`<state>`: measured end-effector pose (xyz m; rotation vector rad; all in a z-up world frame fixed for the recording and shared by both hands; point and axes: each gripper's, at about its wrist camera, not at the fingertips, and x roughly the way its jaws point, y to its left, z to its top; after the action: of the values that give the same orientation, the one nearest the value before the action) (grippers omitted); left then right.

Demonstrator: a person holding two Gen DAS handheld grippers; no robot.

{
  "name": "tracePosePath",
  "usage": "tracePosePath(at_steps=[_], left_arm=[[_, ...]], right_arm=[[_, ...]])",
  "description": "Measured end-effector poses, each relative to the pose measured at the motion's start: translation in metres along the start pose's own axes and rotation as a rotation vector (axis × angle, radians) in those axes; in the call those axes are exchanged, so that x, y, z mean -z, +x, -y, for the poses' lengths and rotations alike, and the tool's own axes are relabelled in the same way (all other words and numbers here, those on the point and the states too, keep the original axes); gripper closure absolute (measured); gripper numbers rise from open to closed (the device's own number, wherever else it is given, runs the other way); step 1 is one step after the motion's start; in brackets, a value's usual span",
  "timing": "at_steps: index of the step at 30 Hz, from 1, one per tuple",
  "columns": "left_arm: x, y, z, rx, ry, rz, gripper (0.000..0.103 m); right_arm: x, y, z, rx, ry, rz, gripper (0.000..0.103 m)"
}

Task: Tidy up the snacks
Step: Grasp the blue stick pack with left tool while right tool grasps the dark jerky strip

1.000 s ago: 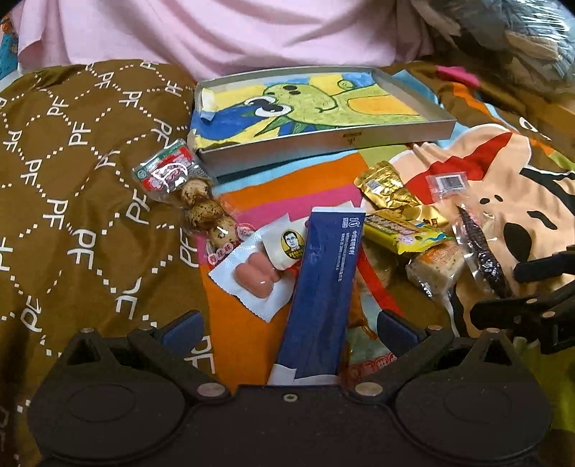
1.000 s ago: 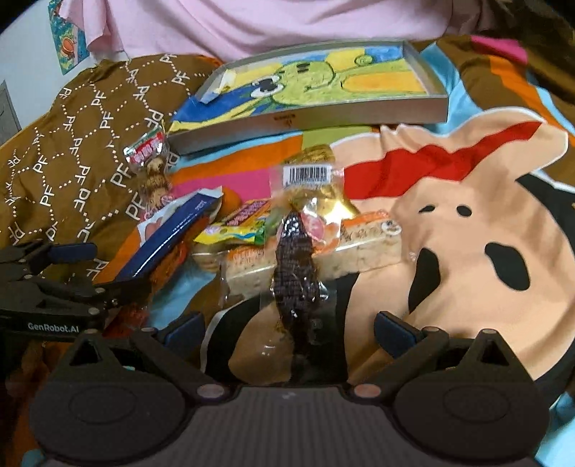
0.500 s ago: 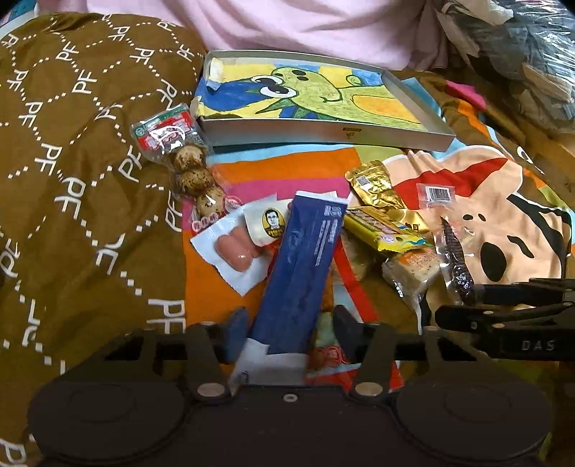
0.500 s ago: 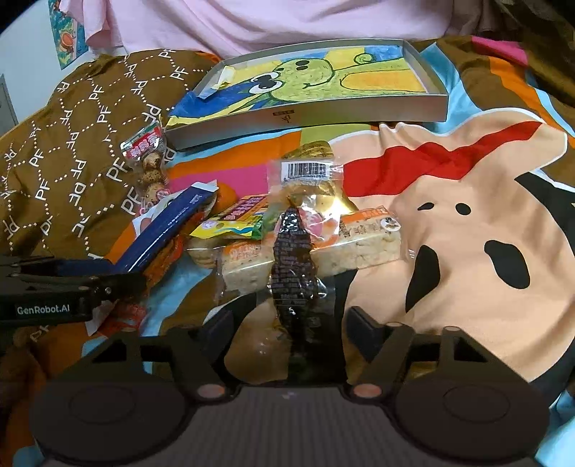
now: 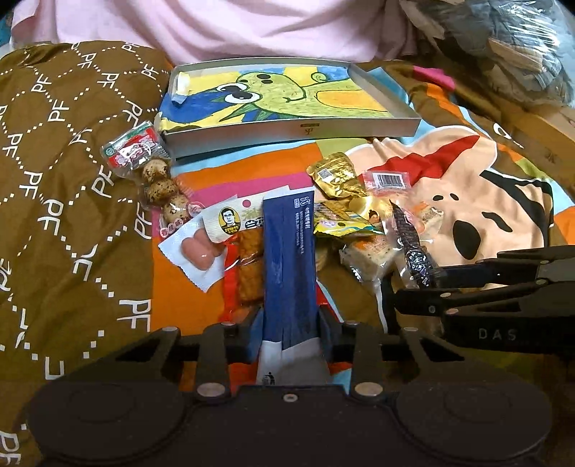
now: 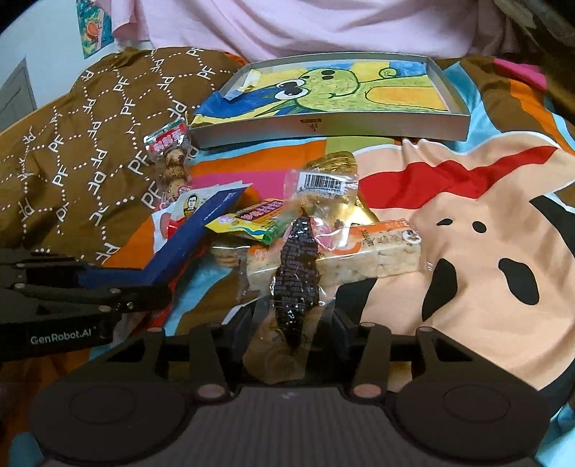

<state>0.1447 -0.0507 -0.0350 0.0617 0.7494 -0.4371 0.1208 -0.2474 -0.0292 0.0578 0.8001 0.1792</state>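
A long blue packet (image 5: 289, 258) lies lengthwise between the fingers of my left gripper (image 5: 291, 334). Its jaws are closing and the pads press its near end, which is raised off the blanket (image 6: 190, 240). My right gripper (image 6: 291, 334) is closing on a clear packet with a dark snack (image 6: 296, 266); its pads pinch the wrapper's near end. From the left wrist view, the right gripper (image 5: 413, 291) comes in from the right. A grey tray (image 5: 298, 127) lined with a dinosaur drawing sits behind the snack pile.
Loose snacks lie around: quail eggs (image 5: 154, 176), a sausage packet (image 5: 199, 251), a gold packet (image 5: 336, 176), a yellow packet (image 5: 345, 226), a rice bar (image 6: 370, 258). A brown quilt (image 5: 64, 179) rises at the left, pink fabric (image 5: 251, 28) behind the tray.
Both grippers went from wide open to closed in on their packets. The blue packet's near end has lifted in the left gripper. The left view has shifted a little.
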Motion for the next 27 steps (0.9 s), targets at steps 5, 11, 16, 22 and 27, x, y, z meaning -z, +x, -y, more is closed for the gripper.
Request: tracePosePath(at_steps=[5, 11, 16, 22, 27], left_arm=[[-0.003, 0.006, -0.006, 0.015, -0.048, -0.030, 0.065], [-0.005, 0.012, -0.012, 0.008, -0.141, -0.053, 0.061], [-0.006, 0.010, -0.004, -0.061, -0.166, -0.059, 0.068], [-0.001, 0.000, 0.005, -0.068, -0.238, -0.055, 0.072], [0.001, -0.008, 0.013, -0.107, -0.218, -0.061, 0.074]], right_arm=[[-0.001, 0.006, 0.003, -0.018, 0.026, -0.028, 0.049], [-0.001, 0.006, 0.004, -0.020, 0.038, -0.024, 0.052], [0.000, 0.003, -0.001, -0.008, 0.006, -0.012, 0.053], [0.003, -0.006, -0.021, 0.029, -0.109, 0.031, 0.055], [0.007, -0.016, -0.040, 0.064, -0.219, 0.090, 0.055]])
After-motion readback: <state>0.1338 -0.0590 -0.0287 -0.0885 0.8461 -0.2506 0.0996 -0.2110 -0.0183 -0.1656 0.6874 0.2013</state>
